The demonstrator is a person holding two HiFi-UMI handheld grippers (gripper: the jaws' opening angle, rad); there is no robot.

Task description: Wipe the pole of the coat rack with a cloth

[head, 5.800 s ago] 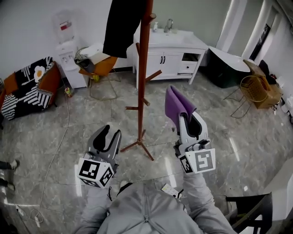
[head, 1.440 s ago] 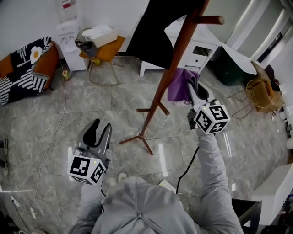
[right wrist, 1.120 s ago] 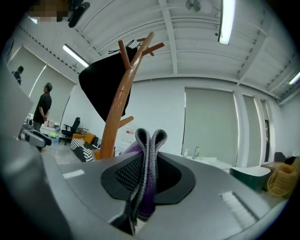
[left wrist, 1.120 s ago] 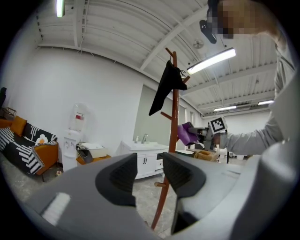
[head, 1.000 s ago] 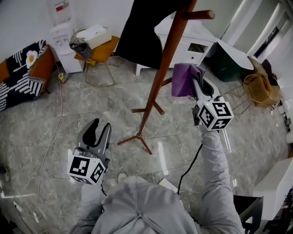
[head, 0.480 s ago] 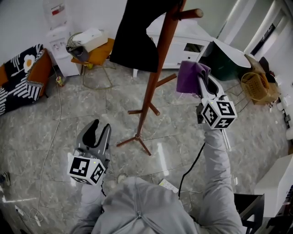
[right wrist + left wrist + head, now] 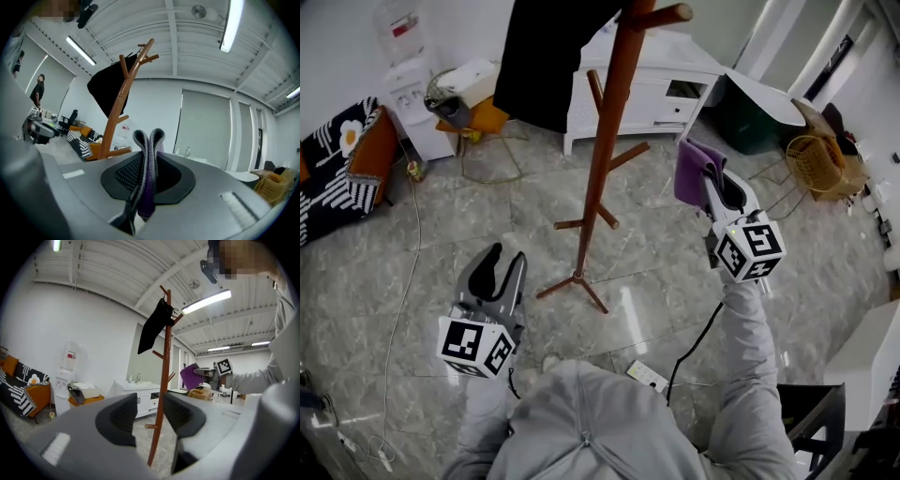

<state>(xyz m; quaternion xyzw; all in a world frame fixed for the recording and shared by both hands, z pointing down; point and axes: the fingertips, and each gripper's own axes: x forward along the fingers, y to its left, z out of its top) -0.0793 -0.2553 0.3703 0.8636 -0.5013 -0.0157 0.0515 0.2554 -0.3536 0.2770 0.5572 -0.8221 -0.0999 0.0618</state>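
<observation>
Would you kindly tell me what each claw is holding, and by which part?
The right claw is shut on the purple cloth, pinching a doubled-over part, the folds poking past the jaws. The left claw is open and empty.

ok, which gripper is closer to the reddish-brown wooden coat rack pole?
Right, it seems. The right gripper, shut on the purple cloth, is raised beside the reddish-brown wooden pole, not touching; the left gripper, open, sits low and further back.
</observation>
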